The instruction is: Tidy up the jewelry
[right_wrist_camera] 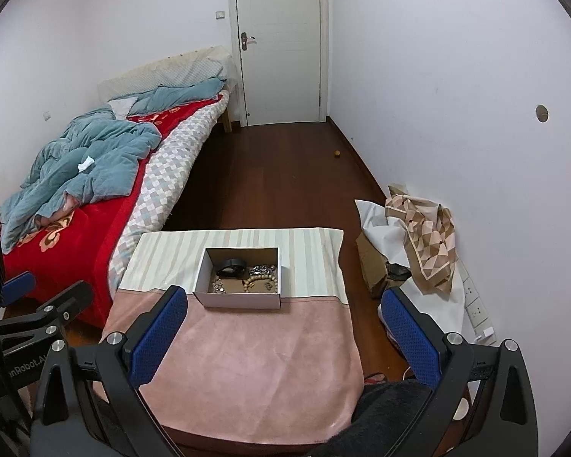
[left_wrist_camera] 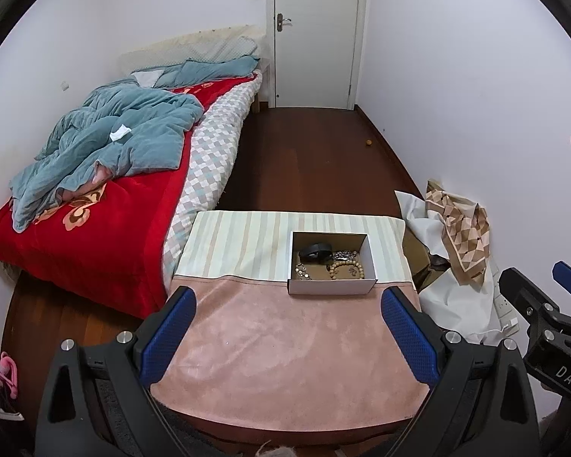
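Observation:
A small white cardboard box [left_wrist_camera: 331, 286] [right_wrist_camera: 236, 300] stands on a table draped in pink and striped cloth [left_wrist_camera: 285, 342] [right_wrist_camera: 247, 361]. Inside lie a black band [left_wrist_camera: 315, 252] [right_wrist_camera: 230, 265], a wooden bead bracelet [left_wrist_camera: 347, 268] [right_wrist_camera: 259, 280], a silvery chain piece [left_wrist_camera: 344, 255] [right_wrist_camera: 262, 267] and small metal pieces [left_wrist_camera: 302, 271] [right_wrist_camera: 217, 285]. My left gripper [left_wrist_camera: 287, 304] is open and empty, held back above the pink cloth. My right gripper [right_wrist_camera: 285, 304] is open and empty, to the box's right and nearer me.
A bed [left_wrist_camera: 95, 198] with a red cover and blue quilt stands left of the table. A patterned cloth over white paper and a cardboard box [right_wrist_camera: 422, 236] lies at the right wall. A power strip [right_wrist_camera: 476, 304] is on the floor. A closed door [left_wrist_camera: 316, 34] is behind.

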